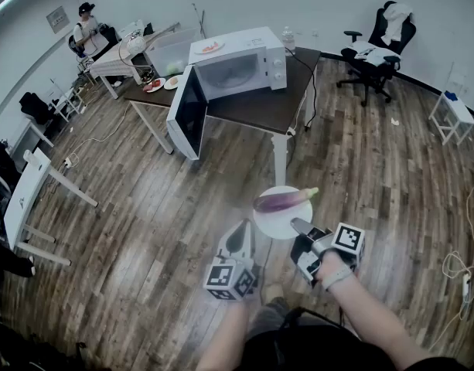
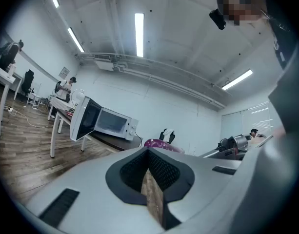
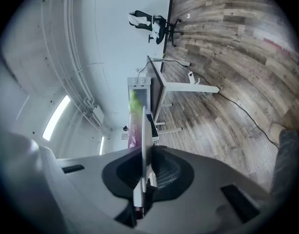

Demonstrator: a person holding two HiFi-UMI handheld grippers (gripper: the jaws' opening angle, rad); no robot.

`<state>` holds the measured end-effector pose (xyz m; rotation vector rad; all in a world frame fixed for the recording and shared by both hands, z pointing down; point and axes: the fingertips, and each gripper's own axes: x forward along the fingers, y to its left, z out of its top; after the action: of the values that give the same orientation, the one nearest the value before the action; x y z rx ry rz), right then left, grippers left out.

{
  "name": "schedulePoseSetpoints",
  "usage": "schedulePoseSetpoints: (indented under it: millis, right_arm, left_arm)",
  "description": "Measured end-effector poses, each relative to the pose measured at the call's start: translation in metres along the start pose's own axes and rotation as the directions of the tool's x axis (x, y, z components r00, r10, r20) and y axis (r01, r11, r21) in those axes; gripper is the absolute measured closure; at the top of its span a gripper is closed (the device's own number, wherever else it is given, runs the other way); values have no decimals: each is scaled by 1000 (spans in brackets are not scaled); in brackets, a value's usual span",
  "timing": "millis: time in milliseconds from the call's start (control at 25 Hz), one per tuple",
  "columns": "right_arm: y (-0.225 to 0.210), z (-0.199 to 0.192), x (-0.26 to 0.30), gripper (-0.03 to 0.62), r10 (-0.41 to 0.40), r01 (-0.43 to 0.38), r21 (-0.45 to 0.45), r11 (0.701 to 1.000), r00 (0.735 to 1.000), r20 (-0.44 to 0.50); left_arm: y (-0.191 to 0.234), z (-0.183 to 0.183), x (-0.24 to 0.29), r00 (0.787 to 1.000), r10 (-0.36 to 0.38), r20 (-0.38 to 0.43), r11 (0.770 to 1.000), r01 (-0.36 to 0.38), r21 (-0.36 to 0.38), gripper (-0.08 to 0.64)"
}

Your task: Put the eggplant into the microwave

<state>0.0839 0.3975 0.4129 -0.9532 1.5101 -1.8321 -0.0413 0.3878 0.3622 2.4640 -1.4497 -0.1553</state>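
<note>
Fingers [image 3: 166,172] of my right gripper [image 1: 300,226]: nearly together, clamped on the rim of item three. My left gripper [image 1: 242,232]: jaws together, holding nothing. Item one: dark brown rectangular table [image 1: 260,108], well ahead. Item two: white box microwave [image 1: 238,68] on it, door [image 1: 187,113] swung open. Item three: white round plate [image 1: 277,221], carried by one edge. Item four: long purple eggplant [image 1: 281,201] with green stem, lying loose across that plate. Risk, as I judge it: the one-edge grip may let the plate tip, rolling the eggplant onto the wooden plank floor [image 1: 144,230].
</note>
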Motion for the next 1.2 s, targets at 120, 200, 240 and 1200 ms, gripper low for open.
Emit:
schedulePoseSetpoints:
  millis: [120, 200, 240, 1200]
  right_arm:
    - [6, 8, 21, 571, 9, -9, -6, 1000, 1000, -4]
    - [8, 14, 36, 569, 11, -11, -7, 1000, 1000, 1]
    - [8, 17, 42, 571, 11, -11, -6, 1000, 1000, 5]
    - [35, 99, 179, 568, 11, -12, -32, 999, 999, -35]
  left_arm:
    - [13, 6, 17, 1000, -6, 5, 1000, 6, 5, 557]
    - [23, 9, 30, 1000, -12, 4, 1000, 12, 7, 557]
    - [28, 10, 36, 1000, -16, 2, 1000, 16, 7, 557]
    - [112, 29, 162, 1000, 1, -6, 1000, -2, -18, 557]
